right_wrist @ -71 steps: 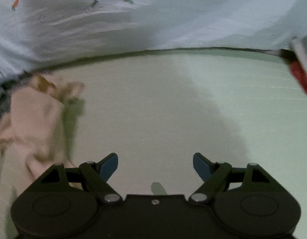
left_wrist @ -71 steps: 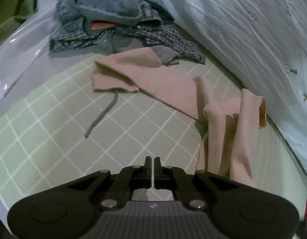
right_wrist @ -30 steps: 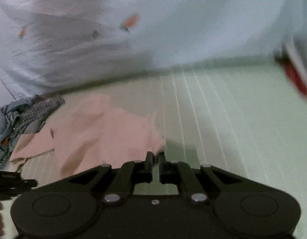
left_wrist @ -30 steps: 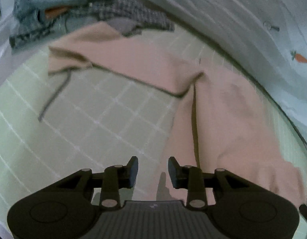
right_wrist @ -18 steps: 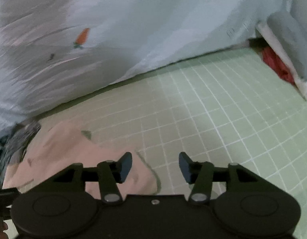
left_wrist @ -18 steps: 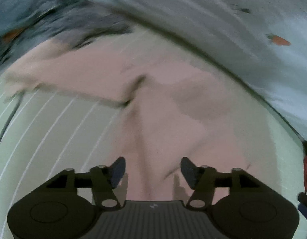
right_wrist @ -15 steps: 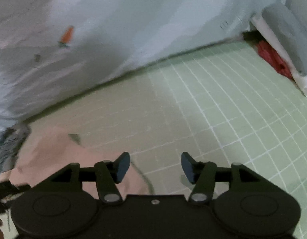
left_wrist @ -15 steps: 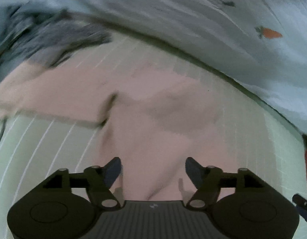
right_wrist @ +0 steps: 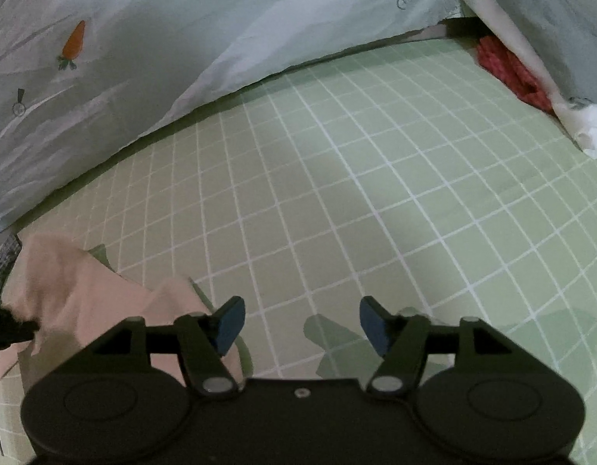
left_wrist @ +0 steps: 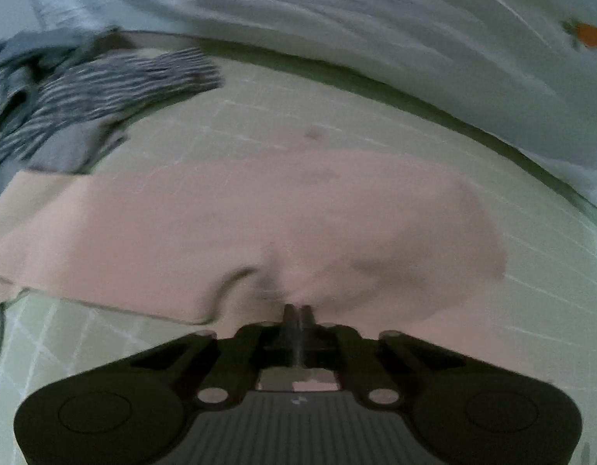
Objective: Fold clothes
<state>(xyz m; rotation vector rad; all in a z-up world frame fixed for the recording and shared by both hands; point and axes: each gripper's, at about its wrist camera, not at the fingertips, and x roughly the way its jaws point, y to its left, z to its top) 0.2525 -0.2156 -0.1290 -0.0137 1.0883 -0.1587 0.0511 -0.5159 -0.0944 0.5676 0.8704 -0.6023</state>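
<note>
A pale pink garment (left_wrist: 259,224) lies spread across the green checked sheet (left_wrist: 221,128), one part reaching out to the left. My left gripper (left_wrist: 297,312) is shut on the pink garment's near edge, and the cloth puckers around the closed tips. In the right wrist view the same pink garment (right_wrist: 85,294) sits bunched at the lower left. My right gripper (right_wrist: 302,323) stands open just to its right over bare sheet, its blue pads (right_wrist: 230,323) empty.
A heap of plaid and denim clothes (left_wrist: 85,93) lies at the far left. A pale duvet with carrot prints (right_wrist: 124,58) runs along the back of the sheet. A red cloth (right_wrist: 511,69) and a grey pillow (right_wrist: 546,27) sit at the far right.
My left gripper was open over the pink garment and has now shut on its near edge. My right gripper let go of the garment about a second ago and has opened wider.
</note>
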